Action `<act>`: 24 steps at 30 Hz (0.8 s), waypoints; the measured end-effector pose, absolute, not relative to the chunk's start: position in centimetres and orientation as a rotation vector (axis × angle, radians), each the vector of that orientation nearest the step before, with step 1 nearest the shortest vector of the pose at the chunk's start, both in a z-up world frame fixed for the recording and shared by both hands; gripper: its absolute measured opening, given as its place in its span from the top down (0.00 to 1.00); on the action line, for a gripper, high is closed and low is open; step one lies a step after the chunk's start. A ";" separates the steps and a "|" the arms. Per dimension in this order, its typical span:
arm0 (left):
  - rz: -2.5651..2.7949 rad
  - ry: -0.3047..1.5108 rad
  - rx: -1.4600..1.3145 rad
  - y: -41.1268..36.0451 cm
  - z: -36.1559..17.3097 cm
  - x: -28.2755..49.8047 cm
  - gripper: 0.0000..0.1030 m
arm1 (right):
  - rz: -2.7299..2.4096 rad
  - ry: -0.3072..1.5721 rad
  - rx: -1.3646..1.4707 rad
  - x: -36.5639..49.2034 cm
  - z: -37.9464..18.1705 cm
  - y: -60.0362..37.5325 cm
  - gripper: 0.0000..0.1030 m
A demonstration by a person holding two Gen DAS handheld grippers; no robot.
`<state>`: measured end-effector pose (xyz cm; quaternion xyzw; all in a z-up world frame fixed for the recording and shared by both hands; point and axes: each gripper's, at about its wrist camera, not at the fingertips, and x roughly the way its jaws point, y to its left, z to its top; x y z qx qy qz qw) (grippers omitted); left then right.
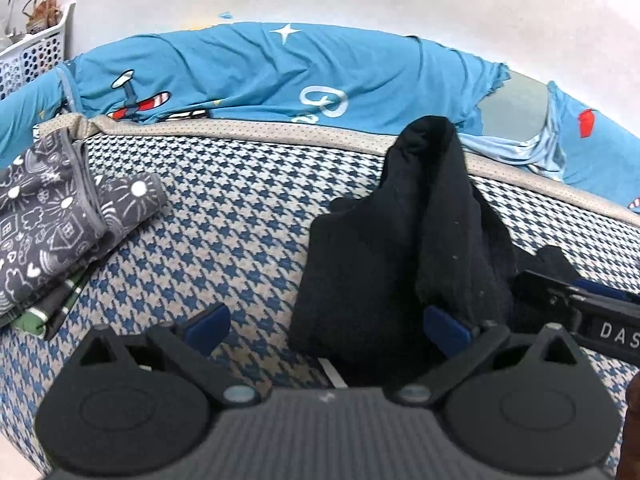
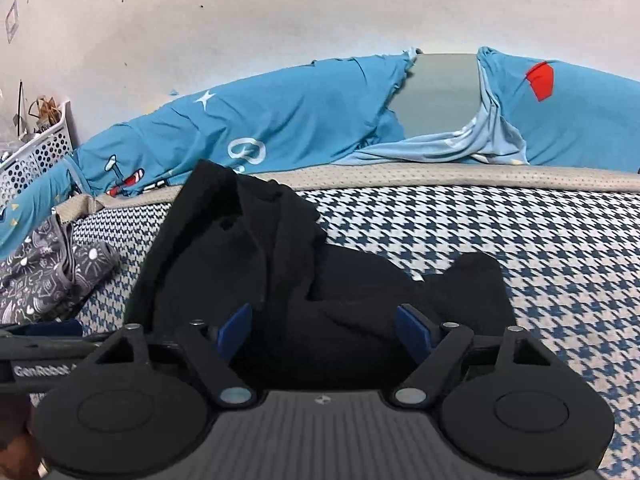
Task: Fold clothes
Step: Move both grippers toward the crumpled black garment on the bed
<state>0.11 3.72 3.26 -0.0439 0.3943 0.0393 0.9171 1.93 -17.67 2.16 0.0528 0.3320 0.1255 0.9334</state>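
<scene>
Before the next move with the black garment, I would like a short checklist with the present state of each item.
1. Left gripper open: ok, blue pads spread wide.
2. Right gripper open: ok, pads apart with cloth between them.
3. Black garment lies flat: not ok, it is bunched and one part stands up in a peak.
4. Garment held by either gripper: cannot tell; neither is closed on it.
5. Folded grey patterned clothes apart from the black garment: ok, bare houndstooth cover lies between them.
6. Grippers apart from each other: cannot tell, they are close.
</scene>
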 end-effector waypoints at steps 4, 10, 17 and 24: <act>0.115 0.812 -0.091 4.1 3.3 0.3 0.00 | 0.275 0.680 0.142 2.2 1.8 -16.8 0.25; 0.188 0.815 -0.083 4.9 3.2 0.4 0.00 | 0.309 0.684 0.188 2.3 1.3 -15.2 0.25; 0.260 0.822 -0.045 5.5 3.0 0.5 0.00 | 0.311 0.700 0.185 2.7 0.2 -13.7 0.26; 0.301 0.804 -0.058 6.5 3.1 0.3 0.00 | 0.303 0.711 0.178 2.5 -0.2 -13.1 0.34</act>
